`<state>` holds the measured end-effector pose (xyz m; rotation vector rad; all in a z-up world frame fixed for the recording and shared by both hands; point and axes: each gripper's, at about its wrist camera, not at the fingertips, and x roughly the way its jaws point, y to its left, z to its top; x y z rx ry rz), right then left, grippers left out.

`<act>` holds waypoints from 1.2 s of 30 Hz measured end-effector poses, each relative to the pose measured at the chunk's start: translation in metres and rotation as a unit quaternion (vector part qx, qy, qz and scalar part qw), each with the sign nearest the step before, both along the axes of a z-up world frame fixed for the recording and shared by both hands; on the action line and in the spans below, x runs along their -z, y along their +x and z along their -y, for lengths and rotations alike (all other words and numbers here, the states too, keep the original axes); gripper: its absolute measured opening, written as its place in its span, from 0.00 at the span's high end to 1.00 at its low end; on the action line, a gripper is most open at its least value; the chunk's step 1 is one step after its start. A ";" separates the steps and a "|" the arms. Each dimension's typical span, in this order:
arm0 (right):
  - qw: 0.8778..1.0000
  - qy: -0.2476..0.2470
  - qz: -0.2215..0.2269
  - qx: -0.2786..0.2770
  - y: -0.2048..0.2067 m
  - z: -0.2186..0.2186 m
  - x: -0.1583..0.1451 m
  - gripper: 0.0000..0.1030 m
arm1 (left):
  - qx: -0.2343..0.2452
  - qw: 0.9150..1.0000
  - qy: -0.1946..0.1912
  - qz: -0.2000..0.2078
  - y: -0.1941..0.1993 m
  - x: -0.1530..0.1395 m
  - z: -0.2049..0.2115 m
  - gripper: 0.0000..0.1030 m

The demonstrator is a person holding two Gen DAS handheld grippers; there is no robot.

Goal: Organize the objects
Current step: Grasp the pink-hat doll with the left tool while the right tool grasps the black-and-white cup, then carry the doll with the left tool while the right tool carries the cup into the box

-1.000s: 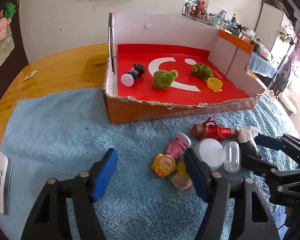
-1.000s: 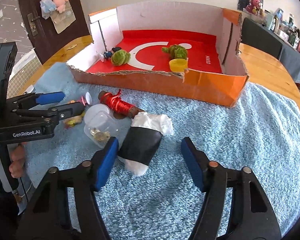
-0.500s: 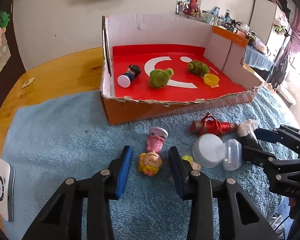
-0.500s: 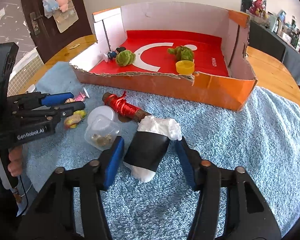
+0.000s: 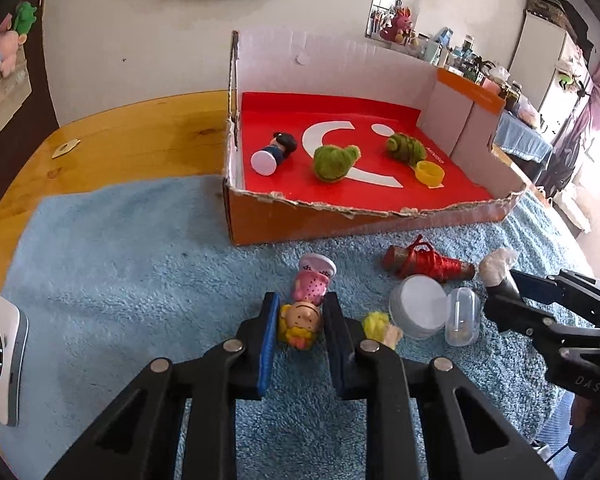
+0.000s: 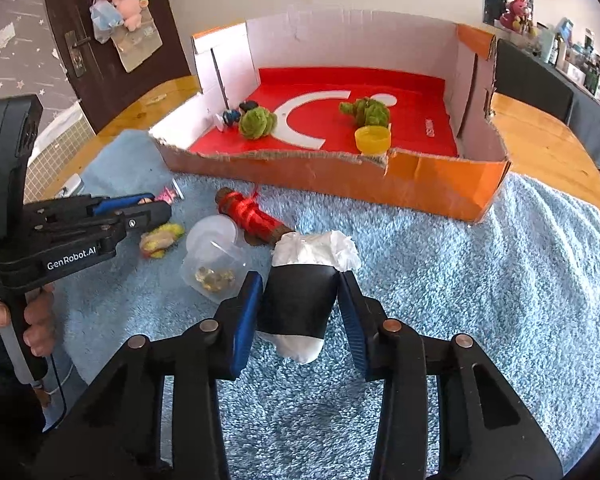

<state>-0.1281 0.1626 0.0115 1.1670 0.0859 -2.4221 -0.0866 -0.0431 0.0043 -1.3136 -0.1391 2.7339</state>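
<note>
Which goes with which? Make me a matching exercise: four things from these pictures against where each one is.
1. yellow cap
2. blonde doll
3. black roll
4. red spool

A. between the left gripper fingers
B. lying free on the blue towel
C. inside the cardboard box
D. between the right gripper fingers

Pairs: 1-C, 2-A, 3-D, 4-B
</note>
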 end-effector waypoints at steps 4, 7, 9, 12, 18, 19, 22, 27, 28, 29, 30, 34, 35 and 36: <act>1.000 -0.005 -0.009 0.002 0.000 -0.001 -0.007 0.64 | -0.001 1.000 0.005 -0.002 0.001 -0.003 -0.002 0.78; 1.000 -0.007 -0.010 0.001 0.000 -0.002 -0.008 0.64 | 0.001 1.000 0.004 -0.008 0.002 -0.006 -0.004 0.78; 1.000 -0.010 -0.011 -0.001 0.000 -0.001 -0.009 0.64 | 0.004 1.000 0.004 -0.011 0.003 -0.008 -0.006 0.78; 1.000 -0.012 -0.014 -0.004 0.000 -0.001 -0.011 0.64 | 0.008 1.000 0.004 -0.016 0.005 -0.011 -0.008 0.78; 1.000 -0.017 -0.025 -0.010 0.002 0.001 -0.019 0.64 | 0.008 1.000 0.012 -0.027 0.009 -0.020 -0.008 0.78; 0.999 -0.018 -0.026 -0.012 0.003 0.002 -0.021 0.64 | 0.009 0.999 0.013 -0.029 0.009 -0.021 -0.007 0.78; 0.999 -0.021 -0.032 -0.015 0.003 0.003 -0.025 0.64 | 0.009 0.999 0.016 -0.038 0.011 -0.028 -0.007 0.78; 0.999 -0.025 -0.038 -0.017 0.002 0.005 -0.031 0.64 | 0.009 0.999 0.015 -0.049 0.012 -0.036 -0.007 0.78; 0.999 -0.026 -0.039 -0.018 0.002 0.005 -0.032 0.64 | 0.008 0.999 0.016 -0.050 0.011 -0.037 -0.006 0.78; 0.999 -0.026 -0.040 -0.018 0.001 0.005 -0.033 0.64 | 0.008 0.998 0.017 -0.052 0.011 -0.039 -0.006 0.78; 0.999 -0.027 -0.041 -0.018 0.000 0.005 -0.034 0.64 | 0.008 0.998 0.018 -0.053 0.011 -0.040 -0.006 0.78; 0.998 -0.028 -0.043 -0.018 -0.002 0.006 -0.037 0.64 | 0.007 0.998 0.019 -0.060 0.008 -0.045 -0.006 0.78; 0.998 -0.029 -0.043 -0.018 -0.003 0.005 -0.038 0.64 | 0.007 0.998 0.019 -0.061 0.007 -0.046 -0.005 0.78; 0.998 -0.030 -0.044 -0.018 -0.004 0.005 -0.040 0.64 | 0.007 0.998 0.019 -0.062 0.006 -0.047 -0.005 0.78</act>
